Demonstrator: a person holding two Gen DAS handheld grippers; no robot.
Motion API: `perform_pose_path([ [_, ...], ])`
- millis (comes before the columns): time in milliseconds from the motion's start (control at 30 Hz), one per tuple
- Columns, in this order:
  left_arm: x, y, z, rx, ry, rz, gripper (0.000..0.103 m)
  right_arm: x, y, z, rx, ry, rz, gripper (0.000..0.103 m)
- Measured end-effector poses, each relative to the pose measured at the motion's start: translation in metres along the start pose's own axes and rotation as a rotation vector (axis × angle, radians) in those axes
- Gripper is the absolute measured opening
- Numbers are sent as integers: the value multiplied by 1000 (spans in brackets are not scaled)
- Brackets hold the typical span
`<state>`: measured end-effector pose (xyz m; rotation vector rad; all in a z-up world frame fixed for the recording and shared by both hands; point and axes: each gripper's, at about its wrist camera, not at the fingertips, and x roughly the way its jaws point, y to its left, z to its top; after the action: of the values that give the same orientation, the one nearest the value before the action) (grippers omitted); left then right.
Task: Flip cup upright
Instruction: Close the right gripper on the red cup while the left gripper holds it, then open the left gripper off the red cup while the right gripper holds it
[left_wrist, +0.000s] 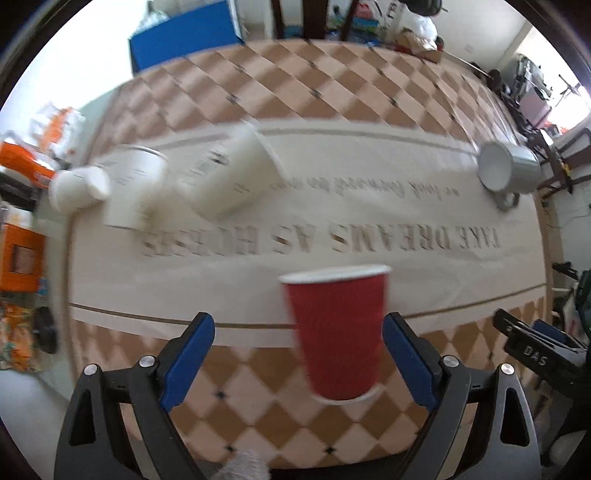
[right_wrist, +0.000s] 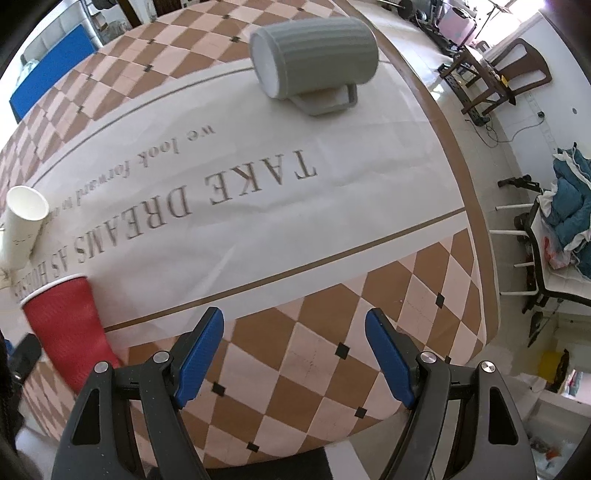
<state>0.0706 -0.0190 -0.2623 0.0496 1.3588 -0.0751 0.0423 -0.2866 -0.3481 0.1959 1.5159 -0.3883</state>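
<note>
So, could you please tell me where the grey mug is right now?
The grey mug lies on its side at the far right of the table, on the cloth's white band beyond the word TAKE, far from the red cup.

Red cup (left_wrist: 338, 332), grey mug (right_wrist: 314, 55), white cups (left_wrist: 229, 173), brown-and-peach checked tablecloth (right_wrist: 314, 369), blue fingers (right_wrist: 201, 356).

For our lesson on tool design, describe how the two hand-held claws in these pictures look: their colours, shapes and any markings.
Both look alike. The left claw and right claw each have two flat blue finger pads mounted on black angular arms with triangular cut-outs, joined by round silver bolts. In the left wrist view, the other tool's black body carries white lettering "DAS". No cables or sleeves are visible.
</note>
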Motion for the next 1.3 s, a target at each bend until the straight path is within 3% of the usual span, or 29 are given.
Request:
perform_pose_path([
  [200, 2, 48, -12, -36, -36, 107, 93, -22, 29, -8, -54, -16, 59, 81],
  [433, 44, 101, -39, -130, 57, 136, 93, -37, 95, -28, -204, 11, 168, 81],
  [667, 82, 121, -60, -181, 121, 151, 93, -24, 163, -35, -353, 60, 175, 81],
  [700, 84, 123, -61, -186, 127, 152, 93, -21, 169, -35, -358, 70, 192, 86],
  [967, 91, 133, -72, -207, 143, 141, 93, -6, 201, -36, -392, 147, 259, 85],
  [1100, 93, 136, -70, -204, 146, 151, 93, -2, 211, -38, -395, 143, 281, 71],
  [1300, 86, 130, -55, -194, 128, 144, 93, -5, 209, -38, -380, 110, 272, 71],
])
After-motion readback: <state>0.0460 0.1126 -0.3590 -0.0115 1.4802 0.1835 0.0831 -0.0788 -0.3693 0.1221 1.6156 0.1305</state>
